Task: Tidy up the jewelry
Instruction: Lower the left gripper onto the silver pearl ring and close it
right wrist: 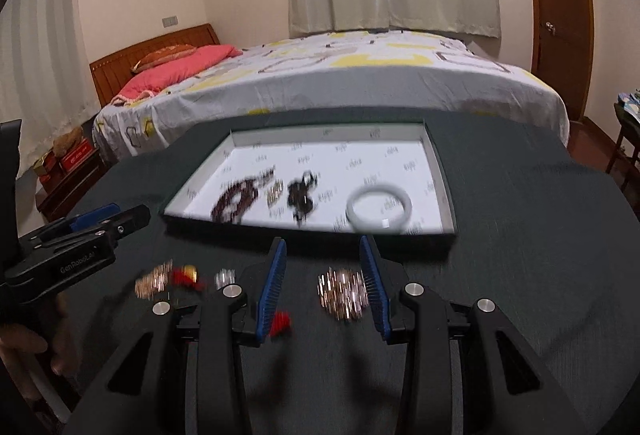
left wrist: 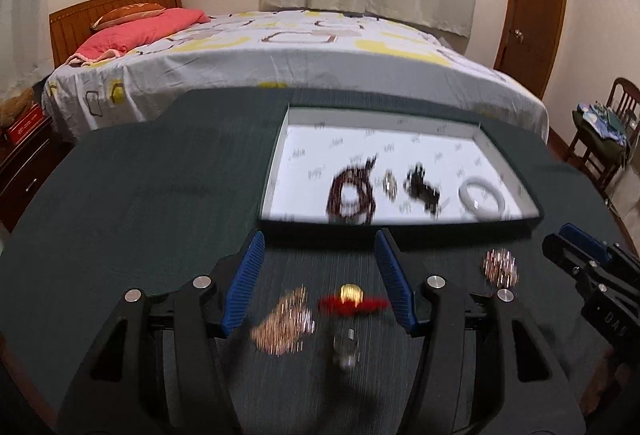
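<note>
On the dark table cloth, a white tray [left wrist: 400,231] [right wrist: 440,171] holds a dark red bead bracelet [left wrist: 352,195] [right wrist: 236,201], a small silver piece [left wrist: 390,185], a black piece [left wrist: 422,187] [right wrist: 302,195] and a white bangle [left wrist: 482,195] [right wrist: 378,209]. In front of the tray lie a rose-gold chain [left wrist: 286,321] [right wrist: 154,281], a red-and-gold piece [left wrist: 352,299] [right wrist: 188,275], a small silver piece [left wrist: 346,349] and a rose-gold bracelet [left wrist: 500,267] [right wrist: 344,293]. My left gripper [left wrist: 320,235] [right wrist: 132,213] is open above the left group. My right gripper [right wrist: 323,241] [left wrist: 558,239] is open above the rose-gold bracelet, pads clear of it.
A bed [left wrist: 304,51] with a patterned sheet stands just beyond the table's far edge. A wooden chair [left wrist: 600,131] with clutter is at the right, a nightstand [left wrist: 24,163] at the left. A hand [right wrist: 24,347] holds the left gripper. Both views are motion-blurred.
</note>
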Demonstrator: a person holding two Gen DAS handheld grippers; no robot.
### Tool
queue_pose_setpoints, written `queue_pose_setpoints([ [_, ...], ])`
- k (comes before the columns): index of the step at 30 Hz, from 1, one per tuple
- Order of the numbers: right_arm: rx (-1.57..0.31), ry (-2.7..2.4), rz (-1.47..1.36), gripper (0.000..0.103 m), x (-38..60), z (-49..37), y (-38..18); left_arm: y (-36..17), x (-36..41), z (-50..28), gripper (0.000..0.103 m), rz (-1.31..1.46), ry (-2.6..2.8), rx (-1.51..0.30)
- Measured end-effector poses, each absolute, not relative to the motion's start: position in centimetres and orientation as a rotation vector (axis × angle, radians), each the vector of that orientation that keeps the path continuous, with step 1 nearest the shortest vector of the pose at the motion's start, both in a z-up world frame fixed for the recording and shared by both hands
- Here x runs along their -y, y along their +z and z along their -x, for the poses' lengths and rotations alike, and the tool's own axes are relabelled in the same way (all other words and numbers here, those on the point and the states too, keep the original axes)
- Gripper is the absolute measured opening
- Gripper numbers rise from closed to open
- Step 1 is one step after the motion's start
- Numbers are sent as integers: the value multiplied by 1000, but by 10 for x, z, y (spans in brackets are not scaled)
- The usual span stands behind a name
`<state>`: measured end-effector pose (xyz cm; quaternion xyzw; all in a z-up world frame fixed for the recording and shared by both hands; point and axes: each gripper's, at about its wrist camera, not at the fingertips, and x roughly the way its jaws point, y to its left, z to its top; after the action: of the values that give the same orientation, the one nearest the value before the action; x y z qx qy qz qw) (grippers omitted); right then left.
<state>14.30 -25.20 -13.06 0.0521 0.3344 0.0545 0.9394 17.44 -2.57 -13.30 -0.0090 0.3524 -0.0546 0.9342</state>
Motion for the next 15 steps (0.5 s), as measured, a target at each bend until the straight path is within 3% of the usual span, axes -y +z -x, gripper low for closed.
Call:
queue_pose_setpoints([
  [6, -723, 100, -117, 39, 260, -114, -151, -165, 30, -146, 53, 8, -118, -789],
  [8, -728, 97, -122, 39, 261, -107, -154, -173, 33, -140, 47, -7, -121, -797],
  [15, -738, 96, -141, 39, 266, -96, -163, -189, 46, -137, 40, -40, -128, -826],
])
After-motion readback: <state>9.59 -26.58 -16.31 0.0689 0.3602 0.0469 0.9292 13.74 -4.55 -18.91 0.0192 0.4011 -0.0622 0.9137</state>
